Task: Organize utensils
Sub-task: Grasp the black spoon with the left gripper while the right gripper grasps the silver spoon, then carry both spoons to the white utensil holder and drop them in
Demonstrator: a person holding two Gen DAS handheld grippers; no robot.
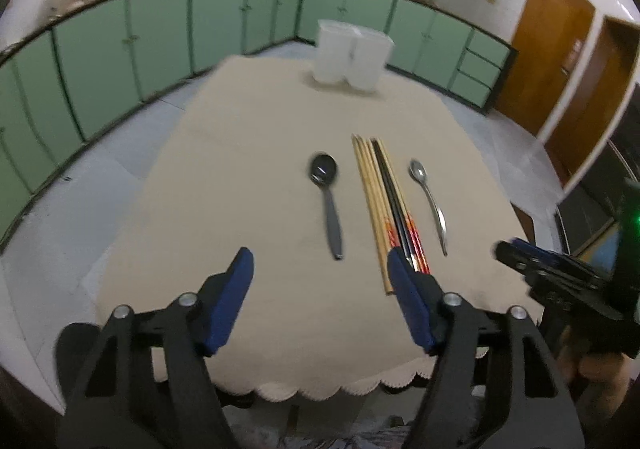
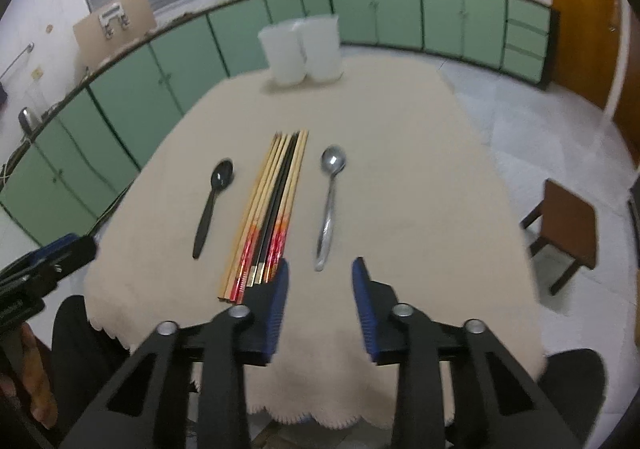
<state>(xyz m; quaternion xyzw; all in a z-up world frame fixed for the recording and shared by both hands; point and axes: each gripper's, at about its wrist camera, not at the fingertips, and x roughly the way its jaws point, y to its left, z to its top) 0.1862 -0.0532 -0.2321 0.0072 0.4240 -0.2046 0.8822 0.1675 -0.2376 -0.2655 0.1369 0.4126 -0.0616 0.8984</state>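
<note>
On the beige tablecloth [image 1: 248,177] lie a black plastic spoon [image 1: 327,193], a bundle of wooden and black chopsticks [image 1: 386,205] and a metal spoon [image 1: 430,197], side by side. They also show in the right wrist view: black spoon [image 2: 212,201], chopsticks [image 2: 268,213], metal spoon [image 2: 330,201]. Two white cups [image 1: 350,55] stand at the far end, also in the right wrist view [image 2: 302,49]. My left gripper [image 1: 320,261] is open above the near table edge, just short of the black spoon's handle. My right gripper [image 2: 320,269] is open, just short of the metal spoon's handle tip.
Green cabinets [image 1: 160,33] line the far wall. A wooden door [image 1: 548,49] is at the right. A brown stool [image 2: 568,225] stands on the floor right of the table. The tablecloth's scalloped edge [image 2: 304,417] hangs at the near side.
</note>
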